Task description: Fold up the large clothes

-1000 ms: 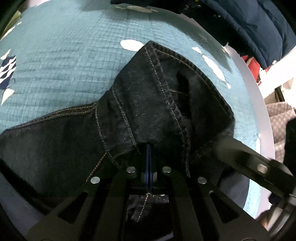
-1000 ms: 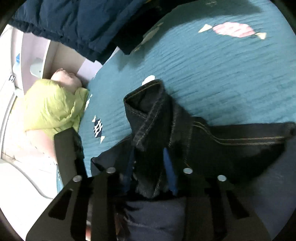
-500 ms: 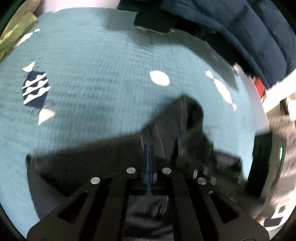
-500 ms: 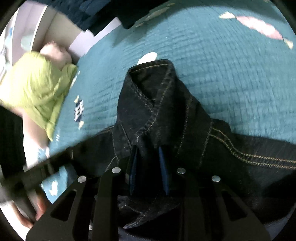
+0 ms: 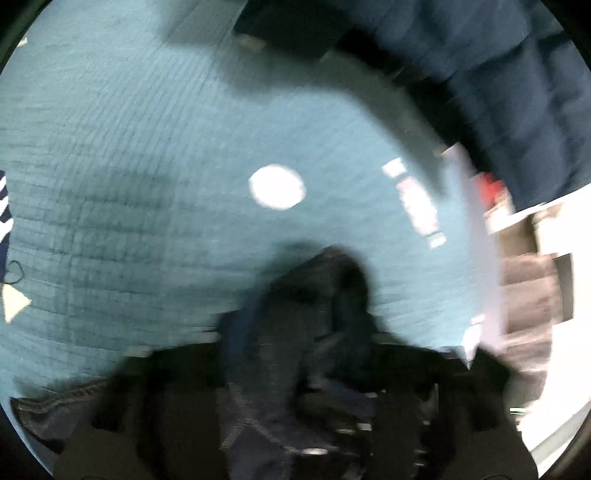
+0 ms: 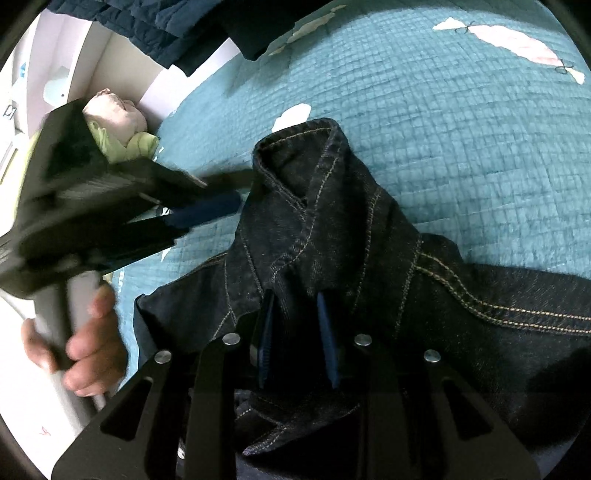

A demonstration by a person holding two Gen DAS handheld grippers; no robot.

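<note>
A dark denim garment (image 6: 332,229) with tan stitching lies bunched on a teal quilted bedspread (image 6: 461,122). My right gripper (image 6: 297,306) is shut on a fold of the denim, blue pads on either side of the cloth. My left gripper (image 6: 221,201) shows in the right wrist view at the left, held in a bare hand, its blue fingertips beside the denim's raised edge. The left wrist view is badly blurred; a dark lump of denim (image 5: 314,314) covers the fingers there, so I cannot see how they stand.
A navy quilted blanket (image 6: 155,22) hangs at the bed's far edge. A lime-green and pink bundle (image 6: 118,122) sits by a white wall at the left. White shapes (image 5: 277,186) are printed on the bedspread. White furniture and red items (image 5: 495,192) stand at the right.
The left gripper has swung fast away from its earlier hold, its view turning to blur with less denim ahead. The right gripper keeps its grip and the denim fold has risen in its view.
</note>
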